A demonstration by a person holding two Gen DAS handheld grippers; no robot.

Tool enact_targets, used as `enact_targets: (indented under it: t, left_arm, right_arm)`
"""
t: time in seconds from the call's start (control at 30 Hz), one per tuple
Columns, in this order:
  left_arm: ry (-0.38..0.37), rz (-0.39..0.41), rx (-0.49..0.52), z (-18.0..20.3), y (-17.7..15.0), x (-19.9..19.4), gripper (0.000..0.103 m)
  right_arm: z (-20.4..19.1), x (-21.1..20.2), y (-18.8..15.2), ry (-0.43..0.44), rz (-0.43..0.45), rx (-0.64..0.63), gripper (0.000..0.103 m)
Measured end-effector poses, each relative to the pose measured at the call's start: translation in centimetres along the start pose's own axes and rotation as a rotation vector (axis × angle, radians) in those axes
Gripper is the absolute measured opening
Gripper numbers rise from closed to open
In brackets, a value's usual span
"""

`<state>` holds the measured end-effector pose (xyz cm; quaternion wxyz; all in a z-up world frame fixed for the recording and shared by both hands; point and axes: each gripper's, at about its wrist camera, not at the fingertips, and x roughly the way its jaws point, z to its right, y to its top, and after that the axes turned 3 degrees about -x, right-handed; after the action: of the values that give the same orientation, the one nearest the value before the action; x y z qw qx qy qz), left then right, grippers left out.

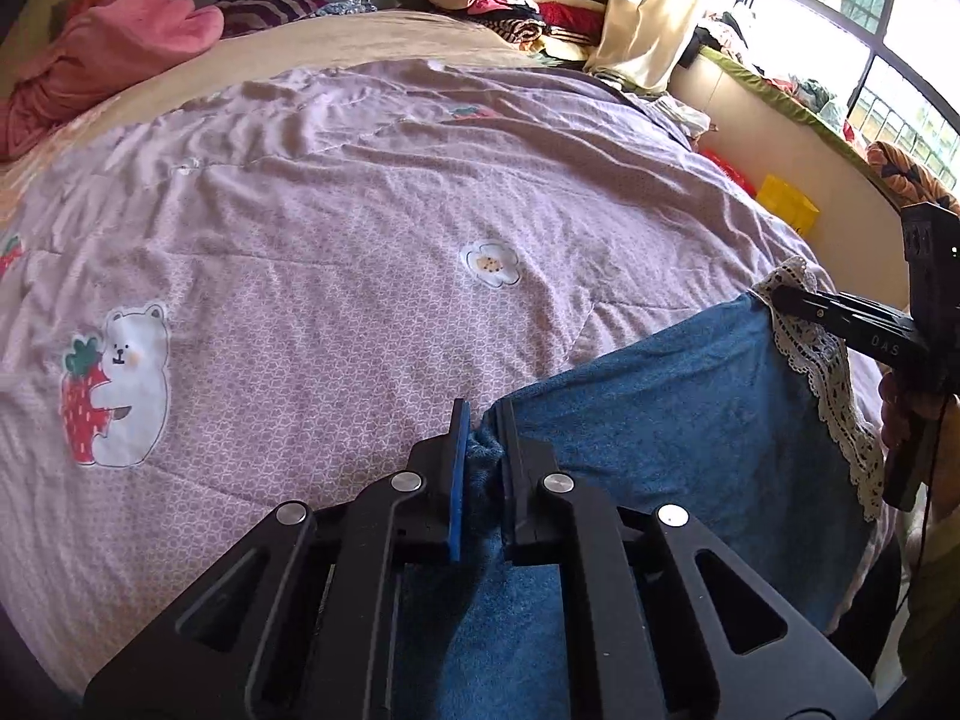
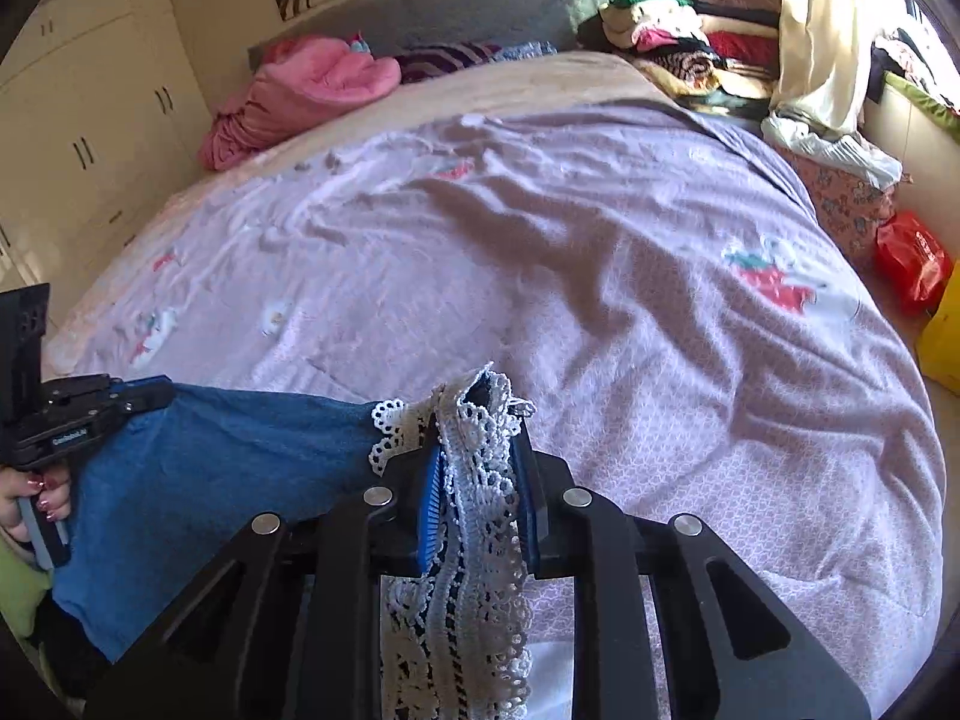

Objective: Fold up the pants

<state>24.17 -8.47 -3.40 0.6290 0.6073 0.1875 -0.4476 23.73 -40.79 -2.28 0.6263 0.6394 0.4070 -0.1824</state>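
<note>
Left wrist view shows the left hand-held gripper (image 1: 483,420) pinching the blue pants (image 1: 660,408), the right hand-held gripper (image 2: 480,420) clamping their lace trim (image 2: 480,510). They hang at the bed (image 1: 330,210) edge; folding seems barely begun.

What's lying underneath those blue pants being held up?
Under the blue pants lies the lilac quilt with bear and strawberry prints. Whatever sits directly beneath the hanging fabric is covered.
</note>
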Motion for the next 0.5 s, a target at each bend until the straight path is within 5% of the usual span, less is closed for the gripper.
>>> enact_targets:
  t: [0.17, 0.5]
  left_arm:
    - [0.056, -0.006, 0.027, 0.0, -0.8, 1.4, 0.013]
    - [0.088, 0.041, -0.02, -1.0, -1.3, -1.3, 0.03]
  right_arm:
    - [0.5, 1.5, -0.8, -0.02, -0.039, 0.021, 0.025]
    - [0.7, -2.0, -1.3, -0.092, 0.006, 0.058, 0.057]
